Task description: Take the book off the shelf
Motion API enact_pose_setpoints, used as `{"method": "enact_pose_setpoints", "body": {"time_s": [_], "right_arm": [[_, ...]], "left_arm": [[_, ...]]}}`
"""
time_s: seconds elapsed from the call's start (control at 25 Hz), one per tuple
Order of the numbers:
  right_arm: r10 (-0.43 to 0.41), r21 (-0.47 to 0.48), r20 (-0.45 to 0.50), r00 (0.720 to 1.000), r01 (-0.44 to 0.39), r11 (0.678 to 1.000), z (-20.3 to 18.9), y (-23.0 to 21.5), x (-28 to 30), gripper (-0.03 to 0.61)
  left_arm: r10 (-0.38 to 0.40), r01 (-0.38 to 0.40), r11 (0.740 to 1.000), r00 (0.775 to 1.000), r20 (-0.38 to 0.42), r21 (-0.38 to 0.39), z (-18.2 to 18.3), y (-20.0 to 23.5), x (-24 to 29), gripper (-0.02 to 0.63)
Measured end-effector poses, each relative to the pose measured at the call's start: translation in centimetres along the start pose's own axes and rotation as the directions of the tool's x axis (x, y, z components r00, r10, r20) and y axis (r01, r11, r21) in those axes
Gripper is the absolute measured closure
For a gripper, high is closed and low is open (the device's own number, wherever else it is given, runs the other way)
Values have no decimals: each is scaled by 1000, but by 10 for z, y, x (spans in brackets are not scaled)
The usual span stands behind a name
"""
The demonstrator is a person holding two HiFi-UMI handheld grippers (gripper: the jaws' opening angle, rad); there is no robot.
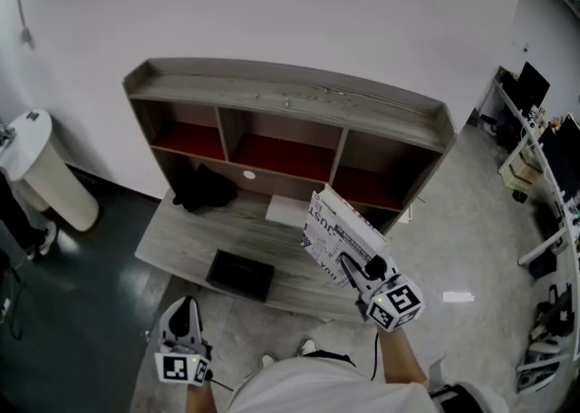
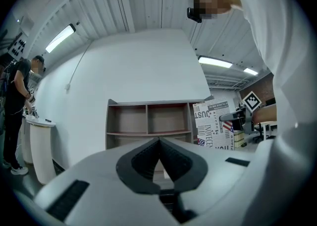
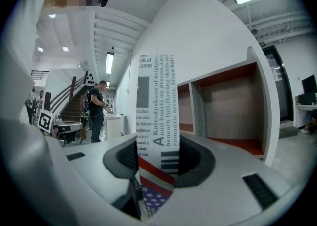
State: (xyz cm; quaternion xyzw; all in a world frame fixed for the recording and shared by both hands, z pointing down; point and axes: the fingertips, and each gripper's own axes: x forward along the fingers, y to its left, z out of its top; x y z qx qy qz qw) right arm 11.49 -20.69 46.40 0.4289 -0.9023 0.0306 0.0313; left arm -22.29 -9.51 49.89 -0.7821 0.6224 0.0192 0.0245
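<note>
Right gripper (image 3: pixel 157 158): we note the jaws clamped on the book (image 3: pixel 156 101), pads pressing both its faces. The book sits tilted, out in front of the shelf (image 1: pixel 290 99), near its right compartment. Left gripper (image 2: pixel 159 146): jaws together, nothing between them.
</note>
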Motion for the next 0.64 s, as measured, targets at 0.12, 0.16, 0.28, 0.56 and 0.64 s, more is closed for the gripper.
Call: {"method": "enact_pose_setpoints", "body": {"time_s": [0.12,0.16,0.28,0.56,0.64], "right_arm": [[3,7,16,1000,-3,1000,6,6,-3,408],[3,7,19,1000,-3,1000,8,8,-4,408],[4,1,27,1000,-4,1000,12,15,-7,408],[8,0,23,1000,-8,1000,11,28,-9,408],[9,2,22,1000,-9,1000,10,33,-12,408]], "left_arm": [[1,-1,1000,1000,0,-5,-1,0,-7,597],[3,-3,1000,1000,-1,-8,-2,1,-11,597],[3,-3,1000,1000,4,-10,-3,3,-18,597],[-2,2,1000,1000,0,-18,-3,4,-28,597],[-4,4,1000,1000,0,-19,-3,4,-32,597]]}}
